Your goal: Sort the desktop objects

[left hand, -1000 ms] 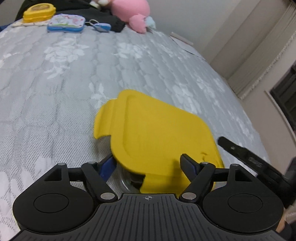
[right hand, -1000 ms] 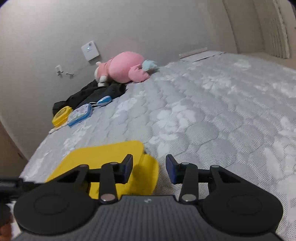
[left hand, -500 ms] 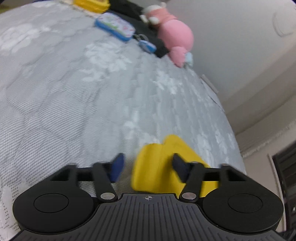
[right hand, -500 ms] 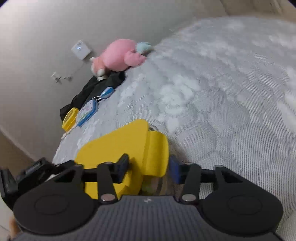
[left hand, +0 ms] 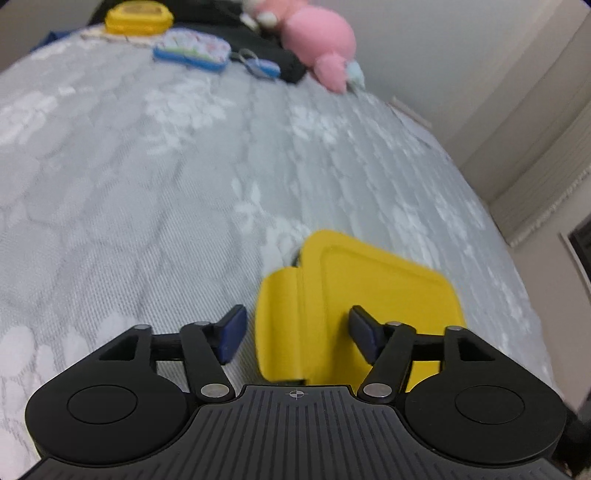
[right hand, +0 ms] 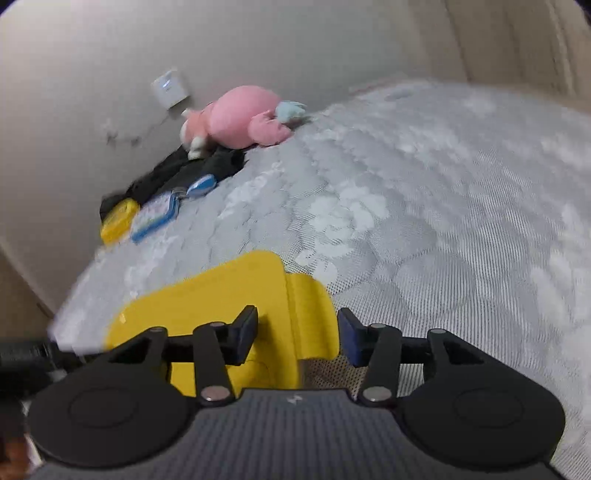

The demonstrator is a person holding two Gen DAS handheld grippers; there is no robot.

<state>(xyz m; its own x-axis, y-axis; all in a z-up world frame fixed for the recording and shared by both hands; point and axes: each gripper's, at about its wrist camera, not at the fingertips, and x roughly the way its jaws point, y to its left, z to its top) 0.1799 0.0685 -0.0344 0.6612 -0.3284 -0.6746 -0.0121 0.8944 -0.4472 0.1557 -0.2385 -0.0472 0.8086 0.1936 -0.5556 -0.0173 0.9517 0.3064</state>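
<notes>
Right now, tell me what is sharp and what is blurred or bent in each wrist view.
Left wrist view: the left gripper is sharp, the yellow plastic latch lid is soft-edged, and the far pink plush toy and the grey quilted mattress are smeared and bulged by the fisheye. Right wrist view: the right gripper is crisp, while the lid's left edge streaks and the wall curves.

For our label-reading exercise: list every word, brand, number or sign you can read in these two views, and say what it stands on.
No readable text in either view.
Blue-edged case: printed pattern on its top, too blurred to read.
Left hand-held gripper: a small crosshair mark on its body, no lettering.
Right hand-held gripper: a small pale mark on its body, too small to read.
Yellow lid: plain.
</notes>
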